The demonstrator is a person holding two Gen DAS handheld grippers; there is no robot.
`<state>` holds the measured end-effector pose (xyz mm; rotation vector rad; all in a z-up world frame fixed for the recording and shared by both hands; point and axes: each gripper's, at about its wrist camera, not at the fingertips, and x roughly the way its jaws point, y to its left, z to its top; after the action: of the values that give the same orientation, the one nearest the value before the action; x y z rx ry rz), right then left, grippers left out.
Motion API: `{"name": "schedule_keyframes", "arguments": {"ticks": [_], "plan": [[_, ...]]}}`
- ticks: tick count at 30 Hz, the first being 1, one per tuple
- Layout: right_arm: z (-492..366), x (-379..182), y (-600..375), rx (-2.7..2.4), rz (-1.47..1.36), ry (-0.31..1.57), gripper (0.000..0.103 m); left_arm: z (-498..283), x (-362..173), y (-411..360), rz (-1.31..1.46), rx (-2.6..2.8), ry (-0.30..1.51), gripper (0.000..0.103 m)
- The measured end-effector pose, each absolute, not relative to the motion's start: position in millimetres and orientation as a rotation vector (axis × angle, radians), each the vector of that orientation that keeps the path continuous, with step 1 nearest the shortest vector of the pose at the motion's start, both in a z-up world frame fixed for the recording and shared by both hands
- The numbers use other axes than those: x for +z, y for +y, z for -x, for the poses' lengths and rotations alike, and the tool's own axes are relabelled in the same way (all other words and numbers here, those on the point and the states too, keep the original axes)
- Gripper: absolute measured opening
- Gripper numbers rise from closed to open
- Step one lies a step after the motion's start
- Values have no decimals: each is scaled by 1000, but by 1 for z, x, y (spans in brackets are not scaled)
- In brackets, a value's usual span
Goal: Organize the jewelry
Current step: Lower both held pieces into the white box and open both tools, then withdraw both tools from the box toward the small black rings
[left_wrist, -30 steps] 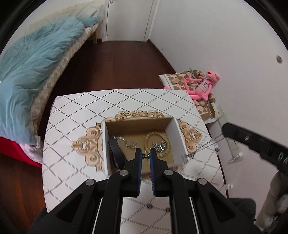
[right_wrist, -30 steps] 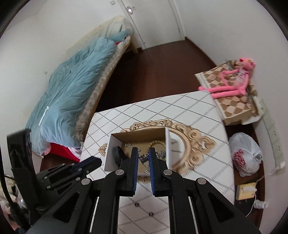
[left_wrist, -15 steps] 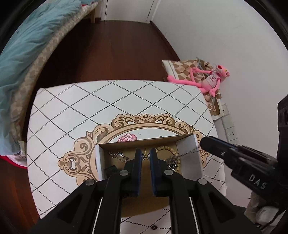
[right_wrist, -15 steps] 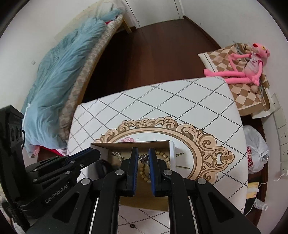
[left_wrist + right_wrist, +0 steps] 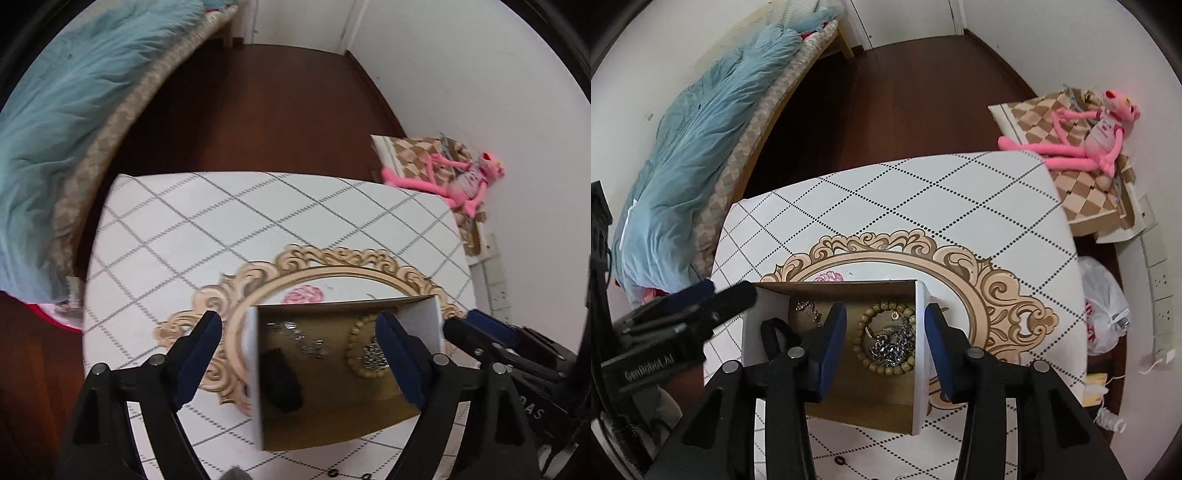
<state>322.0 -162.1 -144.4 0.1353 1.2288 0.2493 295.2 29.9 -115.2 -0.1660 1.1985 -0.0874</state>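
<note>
On the white diamond-patterned table (image 5: 960, 206) sits the white cardboard box with a brown inside (image 5: 921, 314), holding a tan wooden bead bracelet (image 5: 866, 325) with a tangled silver chain (image 5: 890, 347) inside its loop, a second thin silver chain (image 5: 807, 308) and a black band (image 5: 770, 336) by the left wall. Over the box hangs the right gripper (image 5: 884, 334), its blue-padded fingers spread apart, one pad over the box floor left of the bracelet, the other outside the right wall. Spread wider, the left gripper (image 5: 299, 350) straddles the box's left wall and the bracelet (image 5: 356, 343). Half a second ago both grippers were pinched nearly closed on jewelry above the box; now both are released and empty, the chains lying in the box.
</note>
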Motion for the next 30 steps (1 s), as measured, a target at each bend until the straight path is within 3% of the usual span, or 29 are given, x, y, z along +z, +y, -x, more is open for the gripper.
{"name": "schedule_keyframes", "arguments": {"ticks": [2, 4, 7, 20, 30], "plan": [[-317, -141, -160, 231, -99, 1221, 60, -289, -112, 32, 127, -46, 1178, 90], [-310, -140, -159, 206, -62, 1214, 79, -280, -111, 34, 104, -15, 1156, 98], [-297, -144, -158, 152, 1, 1215, 93, -263, -110, 35, 56, 30, 1116, 102], [-250, -158, -159, 89, 81, 1217, 97, -214, -132, 24, -4, 83, 1136, 102], [-231, -132, -162, 77, 72, 1155, 97, -193, -107, 22, 0, 104, 1088, 102]]}}
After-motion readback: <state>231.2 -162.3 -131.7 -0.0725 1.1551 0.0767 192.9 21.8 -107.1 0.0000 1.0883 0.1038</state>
